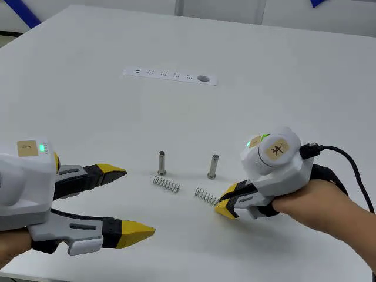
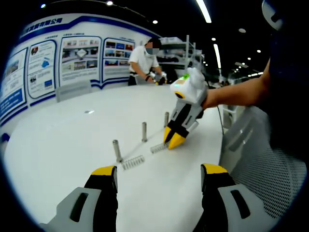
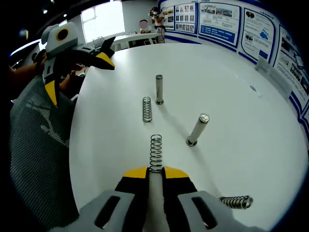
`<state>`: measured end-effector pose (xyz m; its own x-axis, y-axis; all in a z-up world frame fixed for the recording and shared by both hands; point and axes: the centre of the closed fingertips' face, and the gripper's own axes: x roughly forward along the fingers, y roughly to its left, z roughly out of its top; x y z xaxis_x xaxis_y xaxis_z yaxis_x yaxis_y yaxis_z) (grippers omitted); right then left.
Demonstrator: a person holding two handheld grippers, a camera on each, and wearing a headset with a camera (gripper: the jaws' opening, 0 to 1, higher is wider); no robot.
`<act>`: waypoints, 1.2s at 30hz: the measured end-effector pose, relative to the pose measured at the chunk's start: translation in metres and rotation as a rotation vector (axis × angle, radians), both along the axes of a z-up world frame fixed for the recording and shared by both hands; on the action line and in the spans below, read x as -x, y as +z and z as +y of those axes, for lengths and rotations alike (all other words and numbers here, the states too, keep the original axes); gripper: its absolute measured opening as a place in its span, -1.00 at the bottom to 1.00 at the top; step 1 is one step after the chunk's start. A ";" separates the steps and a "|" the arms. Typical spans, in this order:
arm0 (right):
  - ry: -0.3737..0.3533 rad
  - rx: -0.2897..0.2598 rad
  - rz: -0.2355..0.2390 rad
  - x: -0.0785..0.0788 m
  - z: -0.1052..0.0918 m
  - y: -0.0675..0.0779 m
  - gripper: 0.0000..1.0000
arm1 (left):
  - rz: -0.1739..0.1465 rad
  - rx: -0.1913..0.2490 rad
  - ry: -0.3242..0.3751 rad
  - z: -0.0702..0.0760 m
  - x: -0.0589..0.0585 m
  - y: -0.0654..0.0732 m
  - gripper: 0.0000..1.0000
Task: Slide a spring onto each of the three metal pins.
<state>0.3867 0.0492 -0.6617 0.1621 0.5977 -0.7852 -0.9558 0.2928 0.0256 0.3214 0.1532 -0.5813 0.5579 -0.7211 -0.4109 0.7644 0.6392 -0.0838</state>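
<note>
Holds the left gripper (image 1: 126, 201), white-bodied with black jaws and yellow tips, low at the near left of the head view, jaws spread wide apart over the white tabletop (image 1: 264, 88). Holds the right gripper (image 3: 149, 173) a little farther in, tips down at the table and pinched almost together on the near end of a small coiled steel-wire spring (image 3: 155, 151), the rest of the coil lying flat and pointing away in line with the jaws. Just beside that gripper, at the lower right of the right gripper view, a second coiled wire spring (image 3: 235, 201) lying loose on the surface. Farther on, a third coiled wire spring (image 1: 166, 184) lying flat, close to the foot of a short upright metal pin (image 1: 161, 163), beside it and not round it. Right of that in the head view, a second upright metal pin (image 1: 214, 166), standing just past the far end of the held spring. In the left gripper view, a third upright metal pin (image 2: 166, 119) in a row with the other two, partly hidden behind the right gripper. Well beyond the pins, a flat white strip with a row of small slots and a round grey button (image 1: 170, 75) on the tabletop. Farthest off, in the left gripper view, a person in a white shirt (image 2: 140, 60) standing before blue-and-white wall boards (image 2: 82, 55).
</note>
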 end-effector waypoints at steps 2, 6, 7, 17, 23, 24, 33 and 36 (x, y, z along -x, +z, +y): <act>0.000 0.001 -0.010 -0.001 -0.001 0.004 -0.76 | 0.000 0.001 0.000 0.000 0.000 0.000 0.43; 0.000 0.001 -0.030 -0.003 -0.002 0.012 -0.76 | 0.002 0.000 -0.003 0.000 0.001 0.000 0.42; 0.000 0.000 -0.033 -0.003 -0.002 0.014 -0.76 | 0.003 0.000 -0.004 -0.001 0.001 0.000 0.42; -0.002 0.004 -0.067 -0.007 -0.003 0.030 -0.76 | 0.007 -0.004 -0.014 -0.002 0.002 -0.001 0.41; 0.004 0.011 -0.071 -0.009 -0.003 0.037 -0.76 | 0.007 -0.003 -0.015 -0.003 0.002 -0.001 0.41; 0.005 0.012 -0.072 -0.009 -0.003 0.038 -0.76 | 0.007 -0.003 -0.015 -0.003 0.002 -0.001 0.41; 0.007 0.022 -0.065 -0.008 -0.005 0.044 -0.76 | 0.003 0.000 -0.015 -0.003 0.002 0.000 0.40; 0.007 0.020 -0.066 -0.008 -0.004 0.047 -0.77 | 0.002 0.001 -0.015 -0.003 0.002 0.001 0.40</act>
<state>0.3946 0.0448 -0.6142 0.2095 0.5830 -0.7850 -0.9574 0.2855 -0.0435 0.3194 0.1502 -0.5806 0.5462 -0.7299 -0.4110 0.7738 0.6276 -0.0862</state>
